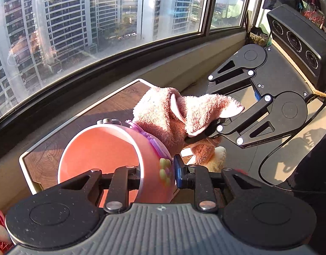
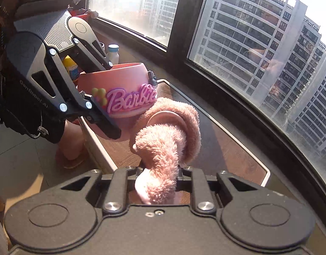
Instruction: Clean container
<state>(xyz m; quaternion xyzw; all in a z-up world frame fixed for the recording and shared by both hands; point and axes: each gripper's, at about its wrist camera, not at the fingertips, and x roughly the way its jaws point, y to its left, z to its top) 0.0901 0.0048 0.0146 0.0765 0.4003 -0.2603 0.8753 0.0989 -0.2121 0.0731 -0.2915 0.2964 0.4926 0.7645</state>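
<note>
A pink bowl-shaped container [image 1: 99, 148] with a raised "Barbie" logo [image 2: 131, 99] is held above the wooden table. My left gripper [image 1: 156, 176] is shut on its rim, one finger inside and one blue-padded finger outside. In the right wrist view the container [image 2: 120, 78] tilts with its mouth up and to the left. A fluffy pink cloth [image 1: 173, 114] is bunched against the container's outer wall beside the logo. My right gripper [image 2: 160, 176] is shut on the cloth [image 2: 163, 148]; it appears in the left wrist view as the right gripper [image 1: 205, 131] coming in from the right.
A dark wood table [image 2: 226, 148] with a pale rim runs along a curved window [image 1: 99, 31]. A yellow-capped bottle [image 2: 70, 65] and a white bottle [image 2: 113, 53] stand behind the container. A person's foot in a sandal [image 2: 71, 146] rests on the tiled floor at left. A cable [image 1: 267, 170] trails at right.
</note>
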